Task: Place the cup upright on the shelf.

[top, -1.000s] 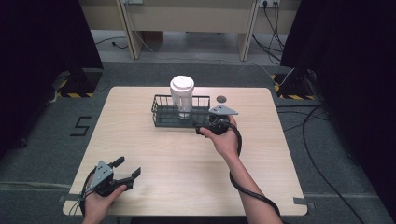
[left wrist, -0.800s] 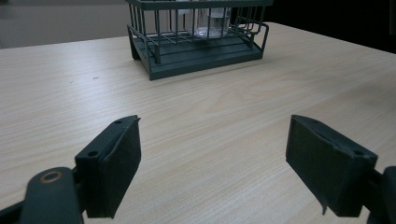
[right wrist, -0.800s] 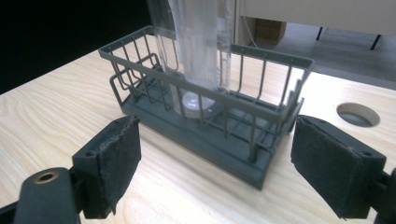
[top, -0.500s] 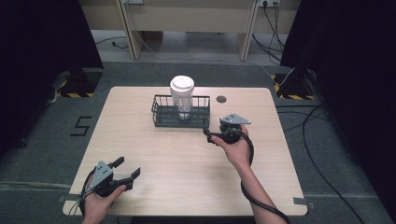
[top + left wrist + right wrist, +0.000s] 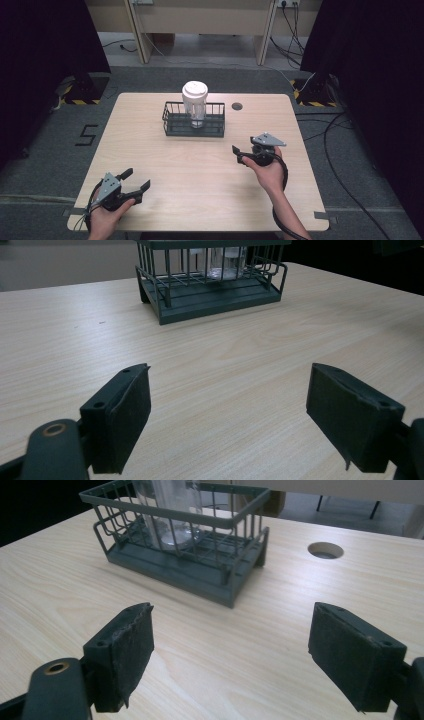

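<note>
A clear cup with a white lid (image 5: 194, 102) stands upright in a dark green wire basket (image 5: 172, 122) at the back middle of the table. Its glass base (image 5: 221, 267) shows through the basket (image 5: 175, 295) bars in the left gripper view, and the cup (image 5: 167, 515) rises inside the basket (image 5: 227, 580) in the right gripper view. My left gripper (image 5: 135, 181) rests open near the front left corner, nothing between its jaws. To the right, my right gripper (image 5: 236, 154) is held open over bare wood, well clear of the basket.
A round cable hole (image 5: 237, 106) lies in the tabletop right of the basket; the same hole (image 5: 325, 550) appears in the right gripper view. Light wood table (image 5: 200, 165) spreads between the grippers. Cables trail on the floor at right.
My right gripper has drawn back from the basket's right end toward the front right of the table. The left gripper has stayed where it was.
</note>
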A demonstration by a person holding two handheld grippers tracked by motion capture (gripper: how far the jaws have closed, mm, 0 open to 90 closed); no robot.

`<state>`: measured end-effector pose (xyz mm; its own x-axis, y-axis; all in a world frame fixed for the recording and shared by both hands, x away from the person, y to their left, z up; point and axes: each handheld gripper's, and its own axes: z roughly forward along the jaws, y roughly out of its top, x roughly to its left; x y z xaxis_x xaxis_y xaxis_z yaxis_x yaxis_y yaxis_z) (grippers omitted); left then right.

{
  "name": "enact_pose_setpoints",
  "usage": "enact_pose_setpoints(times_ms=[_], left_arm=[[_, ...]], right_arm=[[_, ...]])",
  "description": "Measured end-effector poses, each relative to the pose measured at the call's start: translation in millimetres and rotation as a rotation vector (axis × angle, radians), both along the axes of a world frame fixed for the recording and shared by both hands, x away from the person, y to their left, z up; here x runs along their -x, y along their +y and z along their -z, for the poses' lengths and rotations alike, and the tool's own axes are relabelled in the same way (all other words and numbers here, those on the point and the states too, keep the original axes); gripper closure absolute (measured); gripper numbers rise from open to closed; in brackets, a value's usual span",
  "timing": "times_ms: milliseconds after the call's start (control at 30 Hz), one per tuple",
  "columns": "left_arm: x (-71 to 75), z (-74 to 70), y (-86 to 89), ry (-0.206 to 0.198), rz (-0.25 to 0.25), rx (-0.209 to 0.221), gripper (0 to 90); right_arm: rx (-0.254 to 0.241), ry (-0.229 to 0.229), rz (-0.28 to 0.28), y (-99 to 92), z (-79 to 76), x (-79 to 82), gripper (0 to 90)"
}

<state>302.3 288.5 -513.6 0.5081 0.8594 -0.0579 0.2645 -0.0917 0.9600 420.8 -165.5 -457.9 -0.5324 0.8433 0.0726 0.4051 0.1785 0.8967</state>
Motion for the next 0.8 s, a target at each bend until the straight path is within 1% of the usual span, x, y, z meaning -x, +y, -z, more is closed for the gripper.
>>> enact_pose_setpoints(times_ms=[267, 400, 467, 500, 567, 600, 633, 700, 733, 800], left_arm=[[-0.2, 0.3, -0.3, 0.000, 0.000, -0.001, 17.4], [0.0, 0.1, 0.0, -0.002, -0.003, 0.000, 17.4], [0.0, 0.2, 0.3, -0.002, -0.004, 0.002, 17.3], [-0.1, 0.2, 0.2, -0.002, -0.004, 0.001, 17.3], [-0.1, 0.1, 0.1, -0.002, -0.003, 0.000, 17.3], [0.2, 0.1, -0.3, -0.003, -0.002, -0.002, 17.3], [0.3, 0.2, -0.4, -0.002, -0.002, -0.002, 17.3], [0.3, 0.2, -0.4, -0.002, -0.003, -0.002, 17.3], [0.3, 0.6, -0.6, 0.001, -0.004, -0.003, 17.3], [0.5, 1.0, -1.6, 0.002, -0.001, -0.005, 17.3]], right_arm=[[0.002, 0.009, 0.026, -19.1, 12.1, 14.4, 19.0], [-0.002, 0.006, 0.035, -25.3, 17.4, 21.2, 19.0], [-0.016, 0.004, 0.040, -29.8, 21.9, 26.7, 19.0], [-0.025, 0.004, 0.032, -34.4, 27.2, 31.8, 19.0], [-0.032, -0.002, 0.037, -38.2, 31.4, 37.1, 19.0], [-0.034, -0.019, 0.037, -40.4, 32.7, 39.0, 19.1], [-0.044, -0.023, 0.036, -41.8, 33.6, 40.9, 19.1], [-0.052, -0.025, 0.039, -42.7, 34.0, 42.9, 19.0], [-0.056, -0.041, 0.040, -45.2, 34.6, 45.9, 19.0], [-0.069, -0.047, 0.034, -46.1, 35.3, 47.9, 18.9]])
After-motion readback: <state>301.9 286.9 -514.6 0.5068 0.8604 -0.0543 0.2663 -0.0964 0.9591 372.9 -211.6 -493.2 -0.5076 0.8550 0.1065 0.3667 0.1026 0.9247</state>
